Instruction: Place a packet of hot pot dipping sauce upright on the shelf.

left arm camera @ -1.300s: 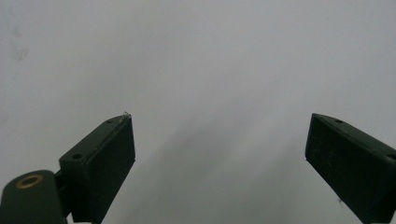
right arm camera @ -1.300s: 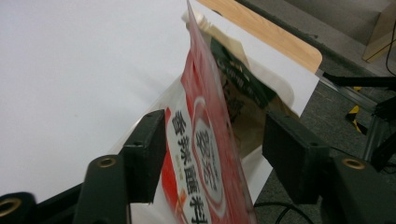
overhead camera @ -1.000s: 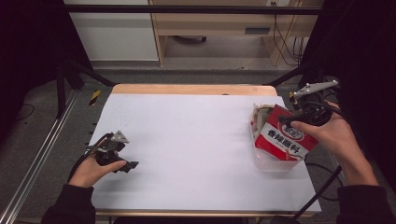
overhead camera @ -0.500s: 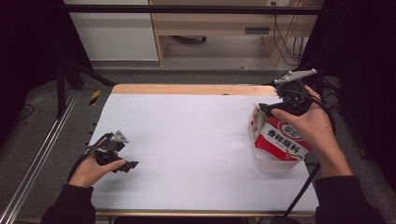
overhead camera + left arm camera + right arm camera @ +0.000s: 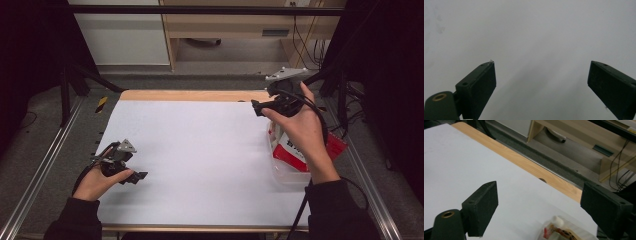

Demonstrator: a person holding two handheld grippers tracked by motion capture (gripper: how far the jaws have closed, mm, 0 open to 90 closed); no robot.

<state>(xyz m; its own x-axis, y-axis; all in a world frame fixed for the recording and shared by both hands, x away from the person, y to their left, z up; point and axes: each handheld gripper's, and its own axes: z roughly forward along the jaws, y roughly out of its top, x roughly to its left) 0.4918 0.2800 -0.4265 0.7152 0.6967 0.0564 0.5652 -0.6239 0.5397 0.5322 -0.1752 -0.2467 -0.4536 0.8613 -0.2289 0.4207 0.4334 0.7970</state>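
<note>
My right hand-held gripper (image 5: 256, 107) hangs over the far right of the white-covered counter (image 5: 200, 150), its jaws just opened wide with nothing between them. The clear plastic pouch with a red-and-white label (image 5: 290, 152) lies on the counter below and behind it, near the right edge; the right gripper view catches what I take to be its top corner (image 5: 559, 230). My left hand-held gripper (image 5: 137, 176) rests near the left edge, jaws wide apart and empty.

Wide bare white table (image 5: 200, 150) offers free passage; only the red-labelled packet (image 5: 292, 152) blocks the right edge.
</note>
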